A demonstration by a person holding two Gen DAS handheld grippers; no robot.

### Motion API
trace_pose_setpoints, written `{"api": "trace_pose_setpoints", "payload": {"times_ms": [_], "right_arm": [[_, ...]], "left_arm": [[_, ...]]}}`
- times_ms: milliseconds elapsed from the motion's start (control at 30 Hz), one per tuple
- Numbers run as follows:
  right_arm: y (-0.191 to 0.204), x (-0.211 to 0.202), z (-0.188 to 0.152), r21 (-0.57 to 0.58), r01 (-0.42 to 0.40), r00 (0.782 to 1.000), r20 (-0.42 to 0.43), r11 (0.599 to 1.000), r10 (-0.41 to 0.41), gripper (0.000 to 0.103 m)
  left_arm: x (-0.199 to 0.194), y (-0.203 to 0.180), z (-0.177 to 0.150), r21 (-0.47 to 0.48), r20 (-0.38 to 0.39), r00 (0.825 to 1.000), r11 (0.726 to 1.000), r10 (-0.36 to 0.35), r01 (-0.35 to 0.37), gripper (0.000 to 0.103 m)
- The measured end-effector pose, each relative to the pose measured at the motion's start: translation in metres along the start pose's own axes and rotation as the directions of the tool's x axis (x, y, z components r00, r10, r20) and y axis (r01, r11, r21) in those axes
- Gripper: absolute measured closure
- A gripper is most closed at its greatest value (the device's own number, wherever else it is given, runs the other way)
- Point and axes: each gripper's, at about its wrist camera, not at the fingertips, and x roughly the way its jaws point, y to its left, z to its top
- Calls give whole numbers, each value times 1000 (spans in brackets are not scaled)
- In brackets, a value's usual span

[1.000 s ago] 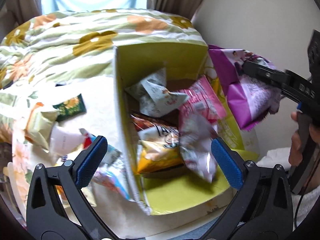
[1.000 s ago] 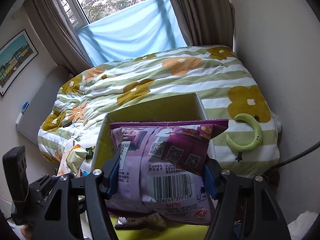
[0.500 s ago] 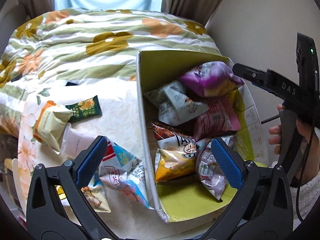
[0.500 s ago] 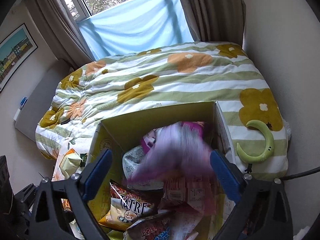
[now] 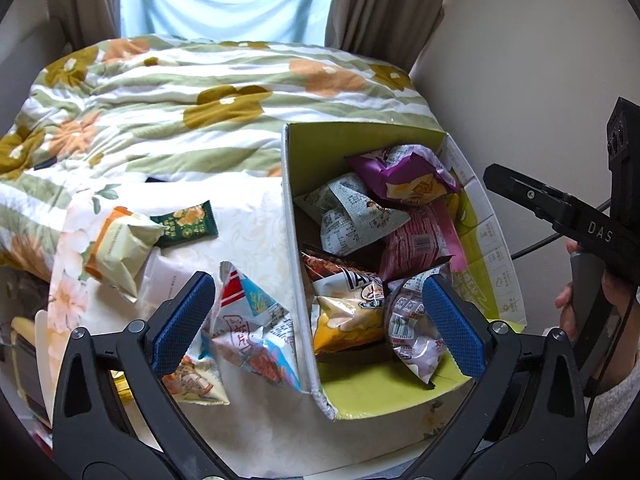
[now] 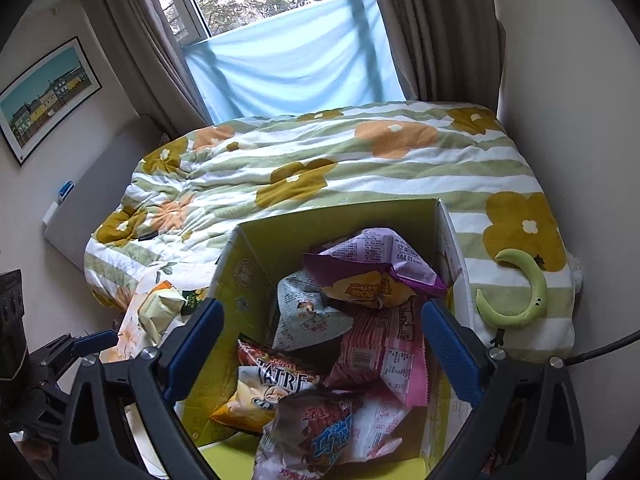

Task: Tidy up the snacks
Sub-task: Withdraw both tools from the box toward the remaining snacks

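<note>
The purple bag (image 6: 376, 276) that sat clamped in the right gripper (image 6: 320, 344) a second ago now lies in the box (image 6: 340, 216), at the far end beyond the fingertips, on top of the other packets. Those fingers stand wide and empty over the pile. The left gripper (image 5: 316, 324) is wide too, holding nothing, straddling the box wall; the red-and-blue packet (image 5: 252, 324) lies just inside its left finger, likely next.
</note>
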Motion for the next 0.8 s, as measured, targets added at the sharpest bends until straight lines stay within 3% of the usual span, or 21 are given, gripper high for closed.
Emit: {"api": "trace_pose_setpoints", "payload": {"times_ms": [200,500,800], "right_arm": [[21,-30,-7,-65,-13,999,43,998,16,5],[56,-60,-29,-84,-21,996,90,996,29,5],[111,-64,-55,-37,-3,992,130,999,7,4]], "left_arm": [[-38,14,-13,-11,52,997,998,57,-56,1],[-84,73,-38,-74,103,987,990,124,-117,1],[-105,152,-54,-103,76,992,990,104,-96,1]]}}
